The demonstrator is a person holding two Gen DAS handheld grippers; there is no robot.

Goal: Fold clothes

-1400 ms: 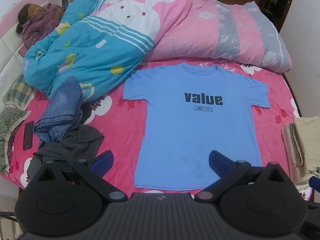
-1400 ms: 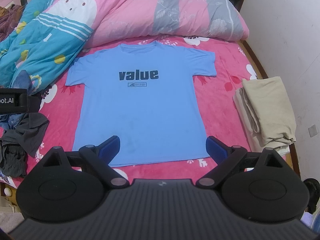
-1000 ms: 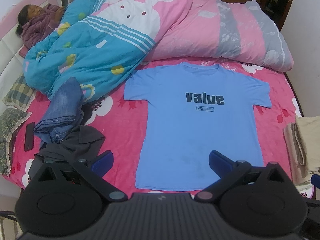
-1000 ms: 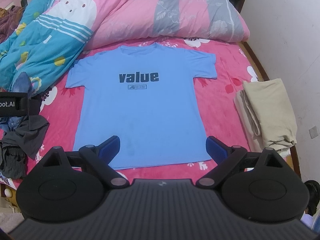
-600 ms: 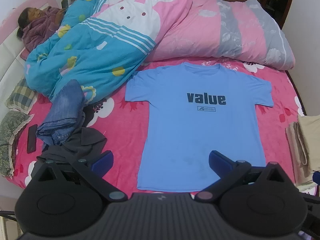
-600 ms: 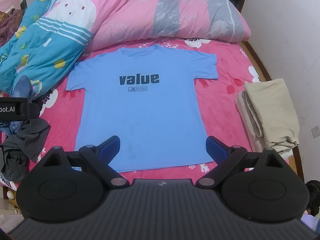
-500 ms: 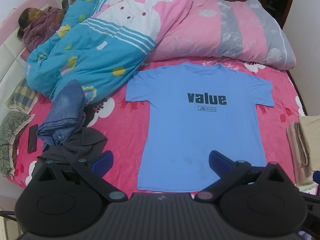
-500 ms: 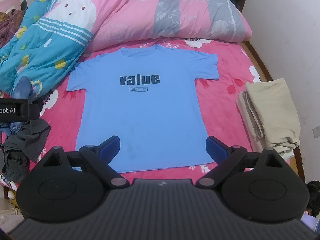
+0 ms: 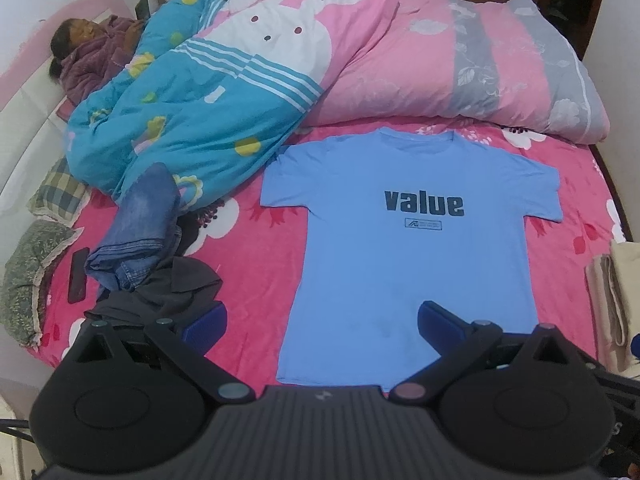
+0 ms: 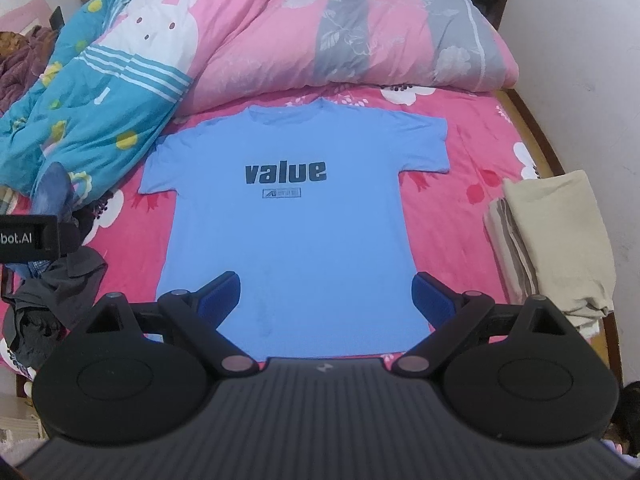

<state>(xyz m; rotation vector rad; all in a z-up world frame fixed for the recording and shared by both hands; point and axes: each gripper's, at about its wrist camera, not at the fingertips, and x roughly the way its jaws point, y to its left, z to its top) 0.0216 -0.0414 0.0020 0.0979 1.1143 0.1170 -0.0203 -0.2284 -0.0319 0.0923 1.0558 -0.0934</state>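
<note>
A light blue T-shirt (image 9: 408, 248) (image 10: 296, 216) printed "value" lies flat and face up on the pink flowered bedsheet (image 9: 256, 264) (image 10: 476, 184), collar away from me. My left gripper (image 9: 320, 324) hangs open above the shirt's near left hem, holding nothing. My right gripper (image 10: 326, 292) is open too, above the near hem, its blue fingertips (image 10: 430, 294) spread about as wide as the shirt. Part of the left gripper's body (image 10: 28, 236) shows at the left edge of the right wrist view.
A pile of jeans (image 9: 140, 216) and dark clothes (image 9: 168, 292) lies left of the shirt, a phone (image 9: 78, 276) beside it. Folded beige cloth (image 10: 556, 240) is stacked at the right bed edge. Bunched quilts (image 9: 280, 64) fill the far side. A person (image 9: 88, 56) lies far left.
Both grippers have drifted slightly back and up from the bed, so the shirt sits a little further away in both views. Nothing was grasped or moved.
</note>
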